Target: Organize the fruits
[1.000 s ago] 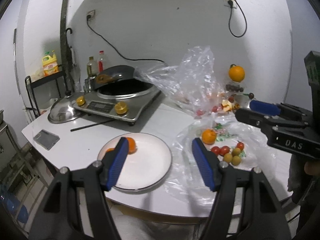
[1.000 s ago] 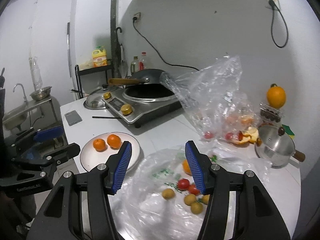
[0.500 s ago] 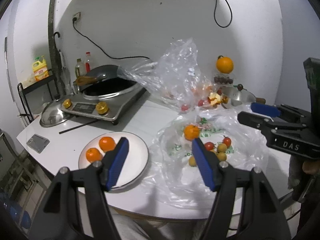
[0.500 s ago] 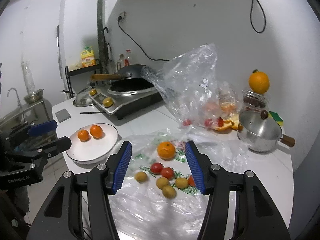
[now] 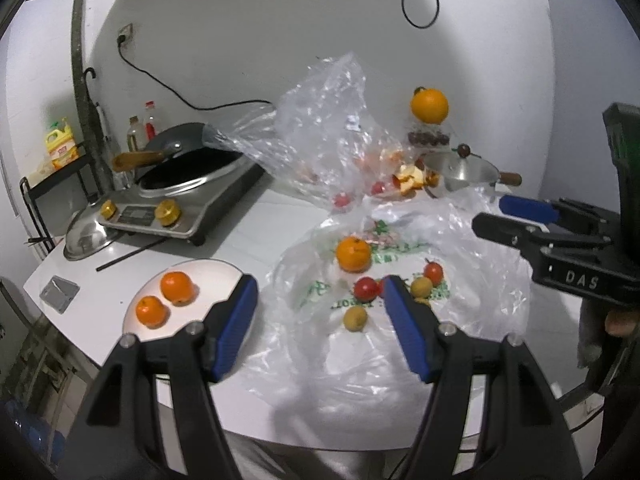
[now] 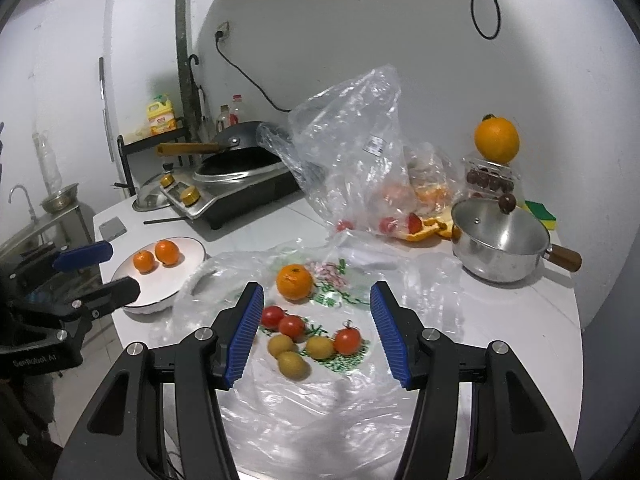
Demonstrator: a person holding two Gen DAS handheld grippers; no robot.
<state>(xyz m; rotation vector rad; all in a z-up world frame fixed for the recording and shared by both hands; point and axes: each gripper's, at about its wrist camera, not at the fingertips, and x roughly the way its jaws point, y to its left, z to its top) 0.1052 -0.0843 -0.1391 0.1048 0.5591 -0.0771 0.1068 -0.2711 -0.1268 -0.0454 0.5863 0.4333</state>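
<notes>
On the plastic sheet (image 6: 320,392) lie one orange (image 6: 294,281), red tomatoes (image 6: 291,326) and small yellow-green fruits (image 6: 293,365). Both grippers' fingers (image 6: 245,340) stand spread, empty.

- The right gripper (image 6: 316,330), blue pads apart and empty, hovers over a flattened clear plastic bag (image 6: 360,392) of small red tomatoes (image 6: 347,340).
- Two small oranges (image 6: 167,252) sit on a white round plate (image 6: 188,276).

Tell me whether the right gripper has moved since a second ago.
Yes. The right gripper has swung rightward from the plate, now framing the fruit on the flat plastic bag.
</notes>
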